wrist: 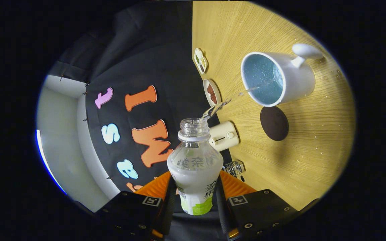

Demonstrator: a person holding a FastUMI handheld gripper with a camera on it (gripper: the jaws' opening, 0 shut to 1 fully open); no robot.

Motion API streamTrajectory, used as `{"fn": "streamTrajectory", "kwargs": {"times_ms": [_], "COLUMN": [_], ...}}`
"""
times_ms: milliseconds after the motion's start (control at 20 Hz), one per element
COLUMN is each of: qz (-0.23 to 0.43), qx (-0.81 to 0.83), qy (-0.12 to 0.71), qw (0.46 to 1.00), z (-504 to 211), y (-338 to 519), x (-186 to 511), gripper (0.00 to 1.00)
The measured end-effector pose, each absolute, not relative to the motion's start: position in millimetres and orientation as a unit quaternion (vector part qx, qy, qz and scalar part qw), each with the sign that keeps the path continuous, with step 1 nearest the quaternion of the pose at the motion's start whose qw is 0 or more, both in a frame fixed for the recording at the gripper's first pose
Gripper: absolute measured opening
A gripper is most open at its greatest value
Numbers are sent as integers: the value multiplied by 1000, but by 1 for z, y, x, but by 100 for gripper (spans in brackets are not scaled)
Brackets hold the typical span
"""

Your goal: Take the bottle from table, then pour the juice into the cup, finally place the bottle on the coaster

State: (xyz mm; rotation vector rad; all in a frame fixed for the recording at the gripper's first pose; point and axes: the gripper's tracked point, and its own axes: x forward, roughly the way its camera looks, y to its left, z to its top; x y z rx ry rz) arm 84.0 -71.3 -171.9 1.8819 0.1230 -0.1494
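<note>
My gripper [195, 187] is shut on a clear plastic bottle [195, 167] with a white and green label, held between both fingers and rolled on its side relative to the table. The cap is off its open neck [194, 128]. A thin clear stream [236, 95] leaves the mouth and arcs into the white cup [280, 78], which stands on the wooden table [307, 140] beyond the fingers, its handle pointing away from the bottle. Liquid shows inside the cup. A dark round coaster [274, 123] lies on the table right beside the cup, nearer the gripper.
Along the table's edge by the booth wall stand a small cream box-like appliance [224, 135], a small dish with brown contents [211, 92], a small divided tray [200, 60] and a little wire holder [234, 167]. Droplets speckle the wood near the cup.
</note>
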Motion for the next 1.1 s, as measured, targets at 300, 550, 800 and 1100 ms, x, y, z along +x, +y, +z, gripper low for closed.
{"fn": "streamTrajectory", "kwargs": {"times_ms": [300, 550, 800, 1100], "qz": [-61, -61, -65, -65], "qx": [820, 828, 833, 844], "qy": [48, 47, 41, 39], "qw": [567, 556, 548, 531], "z": [-168, -165, -164, -164], "y": [-69, -69, -73, -74], "x": [86, 88, 88, 88], "gripper": [58, 58, 58, 60]}}
